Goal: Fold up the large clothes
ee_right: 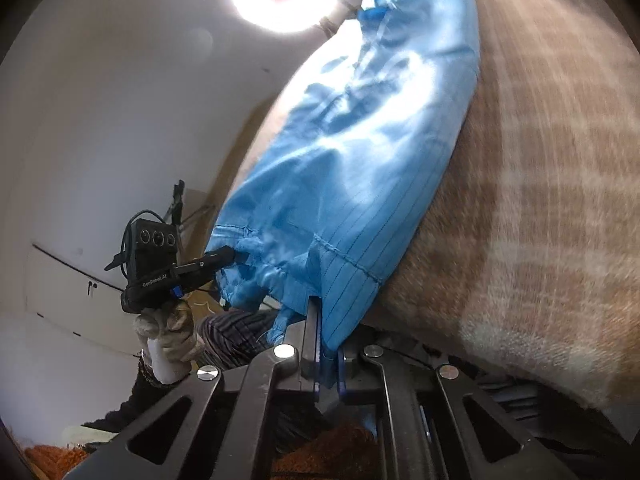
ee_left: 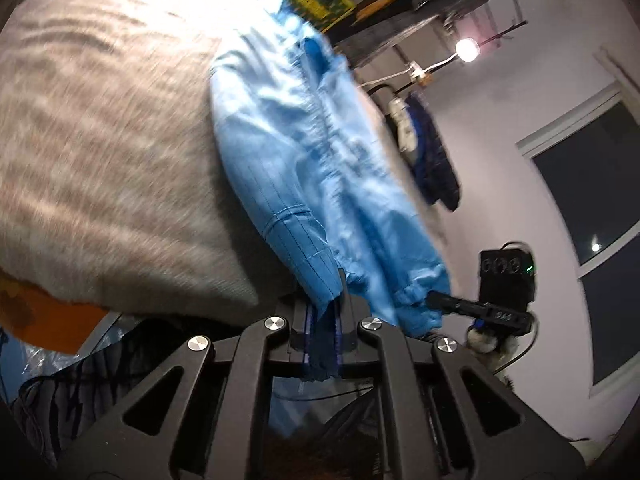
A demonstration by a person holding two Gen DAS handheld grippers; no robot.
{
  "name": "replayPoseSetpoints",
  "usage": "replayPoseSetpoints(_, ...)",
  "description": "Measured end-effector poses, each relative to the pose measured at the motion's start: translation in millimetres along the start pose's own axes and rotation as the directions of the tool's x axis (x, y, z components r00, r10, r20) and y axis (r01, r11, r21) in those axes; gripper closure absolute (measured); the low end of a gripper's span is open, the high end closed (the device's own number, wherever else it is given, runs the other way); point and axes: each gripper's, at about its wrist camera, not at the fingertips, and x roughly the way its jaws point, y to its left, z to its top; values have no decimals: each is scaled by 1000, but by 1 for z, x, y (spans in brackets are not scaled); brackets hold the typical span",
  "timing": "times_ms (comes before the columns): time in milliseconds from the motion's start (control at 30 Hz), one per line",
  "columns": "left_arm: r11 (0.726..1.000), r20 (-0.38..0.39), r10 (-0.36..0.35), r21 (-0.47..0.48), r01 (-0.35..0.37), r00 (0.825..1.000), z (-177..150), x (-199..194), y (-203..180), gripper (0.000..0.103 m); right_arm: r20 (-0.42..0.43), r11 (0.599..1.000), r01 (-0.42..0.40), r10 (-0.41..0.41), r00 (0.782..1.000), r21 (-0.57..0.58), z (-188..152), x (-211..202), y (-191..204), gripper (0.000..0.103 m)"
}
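**Blue garment gripped at near hem by both grippers**

Item: light blue, thin, pin-striped fabric garment [ee_left: 304, 152] [ee_right: 360, 152] with gathered elastic cuffs. It lies stretched over a beige-grey, faintly checked woolly blanket [ee_left: 104, 152] [ee_right: 552, 184].

Long axis: runs from the near edge, at the grippers, away to the far end of the blanket. The dark blue collar patch sits at the far end; the cuffs and hem point toward the near edge.

Left gripper [ee_left: 323, 312] [ee_right: 230, 257]: jaws closed on a fold of the garment's near hem; cloth hangs out below the pads. In the right wrist view its tips bite the gathered edge at the garment's left corner. A gloved hand [ee_right: 170, 330] holds it.

Right gripper [ee_right: 329, 356] [ee_left: 434, 299]: jaws closed on the near striped edge, fabric pinched between the blue pads. In the left wrist view it meets the gathered cuff at the right.

The two grip points are near each other along the same near edge. Both views are motion-blurred.
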Motion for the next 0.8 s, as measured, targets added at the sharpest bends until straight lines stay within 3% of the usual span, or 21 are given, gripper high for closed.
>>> replayPoseSetpoints(133,999,33,-40,5,40,999,18,-4,-15,98,51,999,-34,34,998,4,8,-15,2,101)
replayPoseSetpoints(267,998,66,-33,59,29,997,46,0,-36,98,96,999,-38,40,995,-21,24,-28,7,101)
replayPoseSetpoints(467,996,114,-33,91,23,993,86,11,-51,98,172,994,35,-18,985,-99,58,-38,33,101)
replayPoseSetpoints(800,999,160,3,43,-10,987,161,45,-46,98,210,988,134,-116,971,-76,137,-43,22,101)
